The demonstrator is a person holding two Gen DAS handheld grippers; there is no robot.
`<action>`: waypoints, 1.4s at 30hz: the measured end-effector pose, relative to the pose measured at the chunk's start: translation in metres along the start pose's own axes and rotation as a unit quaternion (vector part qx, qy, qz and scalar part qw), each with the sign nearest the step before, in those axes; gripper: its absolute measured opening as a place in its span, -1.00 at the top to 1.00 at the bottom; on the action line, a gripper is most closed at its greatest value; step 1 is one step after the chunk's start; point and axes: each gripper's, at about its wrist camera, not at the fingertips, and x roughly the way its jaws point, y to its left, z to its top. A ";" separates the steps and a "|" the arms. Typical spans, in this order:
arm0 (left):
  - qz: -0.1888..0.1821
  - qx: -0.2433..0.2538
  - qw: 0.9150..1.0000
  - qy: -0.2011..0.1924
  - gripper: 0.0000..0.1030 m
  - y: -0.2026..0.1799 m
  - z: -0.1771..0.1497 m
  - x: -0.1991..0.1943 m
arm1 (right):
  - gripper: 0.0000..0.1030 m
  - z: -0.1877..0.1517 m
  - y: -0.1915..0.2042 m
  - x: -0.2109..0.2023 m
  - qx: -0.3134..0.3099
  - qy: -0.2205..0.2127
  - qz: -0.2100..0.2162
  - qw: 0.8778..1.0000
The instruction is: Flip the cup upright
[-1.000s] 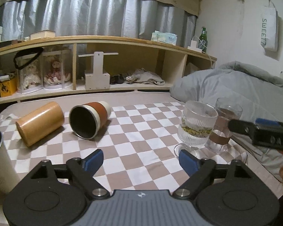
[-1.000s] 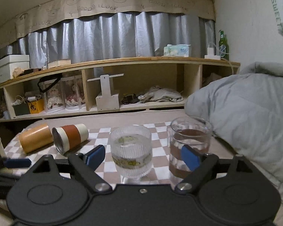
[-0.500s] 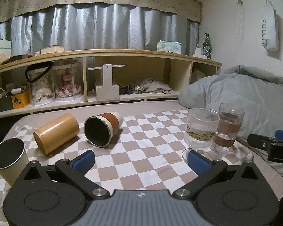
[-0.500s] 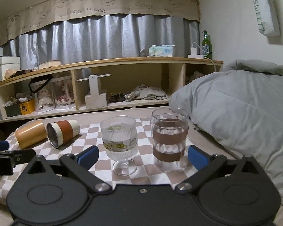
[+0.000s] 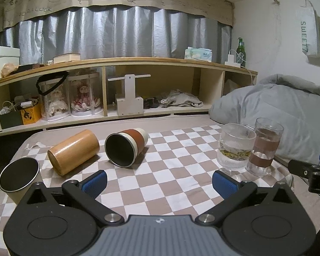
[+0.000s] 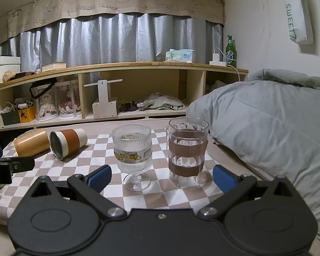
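Note:
A cup with a rust-red band and cream ends (image 5: 125,147) lies on its side on the checkered cloth (image 5: 170,183), dark mouth toward me; it also shows in the right wrist view (image 6: 68,144). A tan wooden cup (image 5: 73,151) lies on its side to its left, also in the right wrist view (image 6: 31,145). My left gripper (image 5: 159,184) is open and empty, well in front of both. My right gripper (image 6: 161,177) is open and empty, in front of the two glasses.
A ribbed stemmed glass (image 6: 134,153) and a tall glass with brown bands (image 6: 187,151) stand upright at the right. A dark-mouthed cup (image 5: 19,177) stands upright at the left edge. A grey duvet (image 6: 266,123) lies to the right, a wooden shelf (image 5: 138,89) behind.
Both grippers have drawn back and risen from the table, so the cups and glasses look smaller and farther. The upright cup at the left came into fuller view. Nothing on the table moved.

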 end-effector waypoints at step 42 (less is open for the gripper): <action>0.005 0.006 1.000 0.001 -1.00 0.000 0.001 0.002 | -0.98 0.001 0.000 0.000 -0.008 -0.003 0.000 1.000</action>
